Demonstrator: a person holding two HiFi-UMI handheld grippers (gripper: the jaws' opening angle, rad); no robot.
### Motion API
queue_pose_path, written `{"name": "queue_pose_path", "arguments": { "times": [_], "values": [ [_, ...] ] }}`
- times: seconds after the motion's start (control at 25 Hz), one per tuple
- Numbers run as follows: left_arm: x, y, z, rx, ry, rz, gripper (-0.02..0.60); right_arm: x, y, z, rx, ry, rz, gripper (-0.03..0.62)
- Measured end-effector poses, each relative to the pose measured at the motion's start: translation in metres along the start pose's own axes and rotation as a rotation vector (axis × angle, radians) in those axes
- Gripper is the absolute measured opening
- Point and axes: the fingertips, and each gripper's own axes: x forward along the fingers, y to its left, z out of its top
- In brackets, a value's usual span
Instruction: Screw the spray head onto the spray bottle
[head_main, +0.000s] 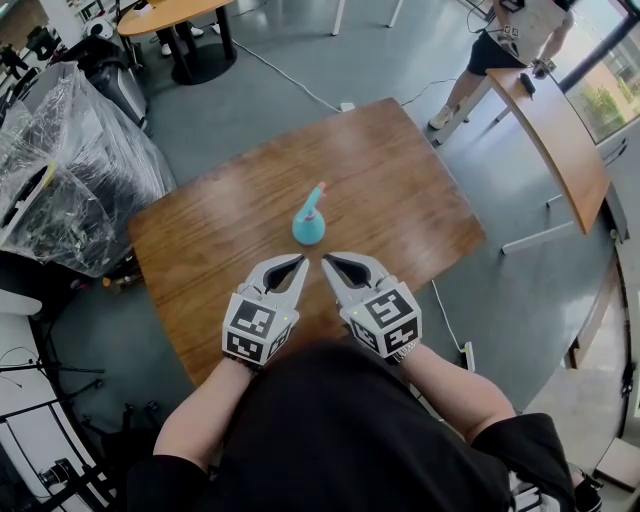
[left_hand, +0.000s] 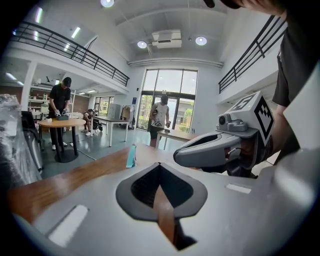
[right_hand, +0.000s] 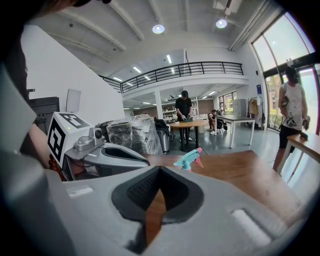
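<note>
A teal spray bottle (head_main: 308, 226) stands upright at the middle of the brown wooden table (head_main: 400, 200). A teal spray head with a pink trigger (head_main: 317, 190) sits on top of it; how firmly it sits I cannot tell. The bottle also shows in the left gripper view (left_hand: 131, 156), and its head in the right gripper view (right_hand: 188, 160). My left gripper (head_main: 300, 263) and right gripper (head_main: 327, 263) rest side by side just in front of the bottle, apart from it. Both are shut with nothing between the jaws.
Plastic-wrapped equipment (head_main: 70, 160) stands left of the table. A round table (head_main: 165, 15) is at the far left, a curved desk (head_main: 560, 130) at the right with a person (head_main: 510, 40) beside it. A cable (head_main: 290, 80) runs across the floor.
</note>
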Motion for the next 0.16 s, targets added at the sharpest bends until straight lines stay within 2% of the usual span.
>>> {"name": "queue_pose_path", "arguments": {
  "times": [0.16],
  "values": [
    [0.0014,-0.0007,-0.002,-0.005,0.004,0.005,0.011,0.0001,-0.0011,-0.0007,0.0,0.003,0.005,-0.008]
  ]
}}
